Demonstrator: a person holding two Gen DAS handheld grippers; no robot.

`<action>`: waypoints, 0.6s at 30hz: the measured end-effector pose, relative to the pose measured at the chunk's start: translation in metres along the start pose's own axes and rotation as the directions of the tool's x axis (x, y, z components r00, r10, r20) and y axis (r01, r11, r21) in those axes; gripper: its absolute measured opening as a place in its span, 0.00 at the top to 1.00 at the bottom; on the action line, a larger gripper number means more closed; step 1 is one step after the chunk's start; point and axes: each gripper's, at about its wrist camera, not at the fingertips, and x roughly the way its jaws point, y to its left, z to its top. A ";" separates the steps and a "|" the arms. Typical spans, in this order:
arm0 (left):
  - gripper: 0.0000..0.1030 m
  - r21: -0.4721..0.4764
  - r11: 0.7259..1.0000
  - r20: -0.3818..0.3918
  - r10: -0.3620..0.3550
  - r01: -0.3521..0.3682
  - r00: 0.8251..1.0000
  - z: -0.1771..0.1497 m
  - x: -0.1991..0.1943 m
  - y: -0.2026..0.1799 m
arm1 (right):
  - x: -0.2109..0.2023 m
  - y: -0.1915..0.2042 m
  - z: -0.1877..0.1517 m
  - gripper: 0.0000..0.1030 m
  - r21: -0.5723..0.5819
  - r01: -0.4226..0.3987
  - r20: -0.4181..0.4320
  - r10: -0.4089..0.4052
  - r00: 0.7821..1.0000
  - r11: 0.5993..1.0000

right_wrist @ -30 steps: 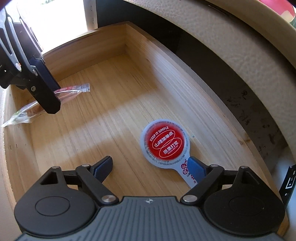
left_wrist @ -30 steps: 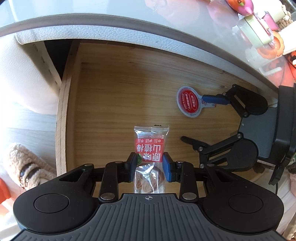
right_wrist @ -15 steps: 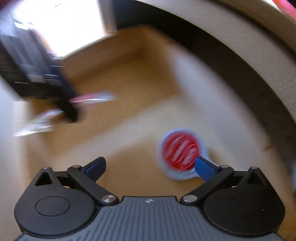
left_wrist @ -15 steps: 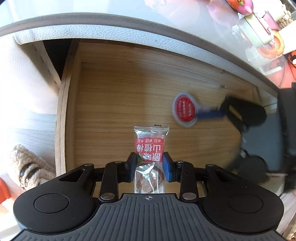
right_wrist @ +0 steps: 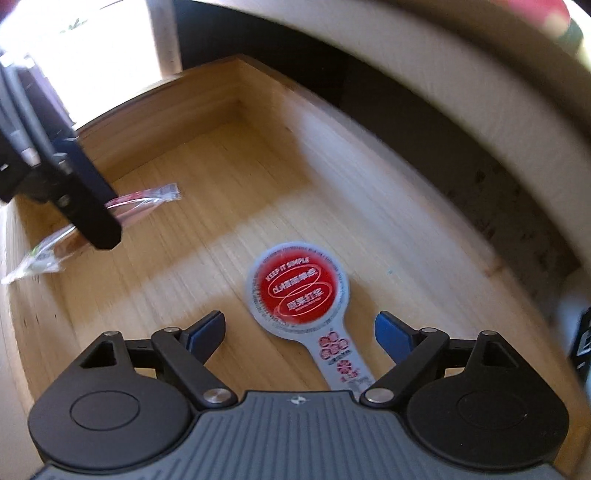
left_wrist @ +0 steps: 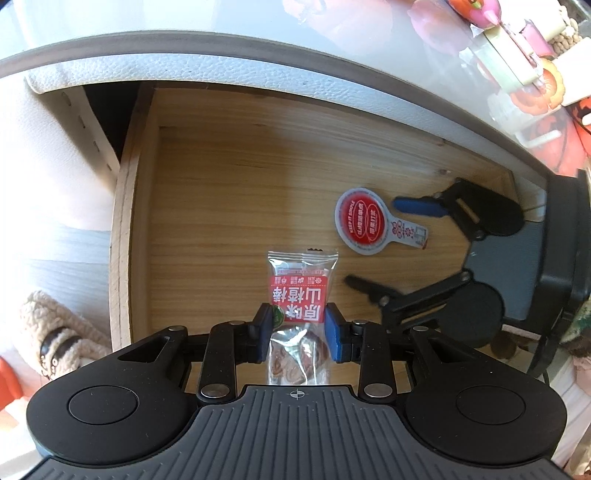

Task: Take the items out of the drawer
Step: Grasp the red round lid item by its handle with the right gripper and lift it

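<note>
Wooden drawer [left_wrist: 236, 206]: lollipop [right_wrist: 299, 291], perhaps snack packet [left_wrist: 301, 291].

Tabletop [left_wrist: 221, 22]: glossy, pale grey, with a rounded edge; it overhangs the scene from above.
Padded band [left_wrist: 207, 74]: white, leather-grain, directly beneath the tabletop edge; also in the right wrist view [right_wrist: 461, 85].
Ornaments [left_wrist: 517, 55]: a cluster at far right on the tabletop in pink, orange and cream; individual pieces cannot be told apart.
Slipper [left_wrist: 55, 332]: beige, fuzzy, with dark bands, on the floor at lower left.
Floor [left_wrist: 55, 251]: pale wood grain.
</note>
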 end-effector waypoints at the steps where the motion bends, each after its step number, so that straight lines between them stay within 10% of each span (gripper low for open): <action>1: 0.67 0.004 1.000 0.000 0.001 -0.001 1.000 0.000 0.000 -0.001 | 0.000 0.000 -0.002 0.14 -0.002 -0.023 0.005 0.023 1.000 1.000; 4: 0.67 0.016 1.000 0.001 0.001 -0.001 1.000 0.001 -0.002 -0.002 | -0.007 0.001 -0.002 0.30 -0.015 -0.064 -0.001 0.064 0.998 0.998; 6: 0.67 0.029 1.000 0.004 0.002 -0.002 1.000 0.002 -0.002 -0.006 | -0.019 0.003 0.001 0.77 -0.053 -0.089 -0.039 0.087 0.995 0.995; 18: 0.67 0.217 0.972 0.122 0.067 -0.092 0.990 -0.013 -0.030 -0.053 | -0.145 0.006 -0.020 0.78 -0.071 0.082 -0.067 -0.086 0.994 0.994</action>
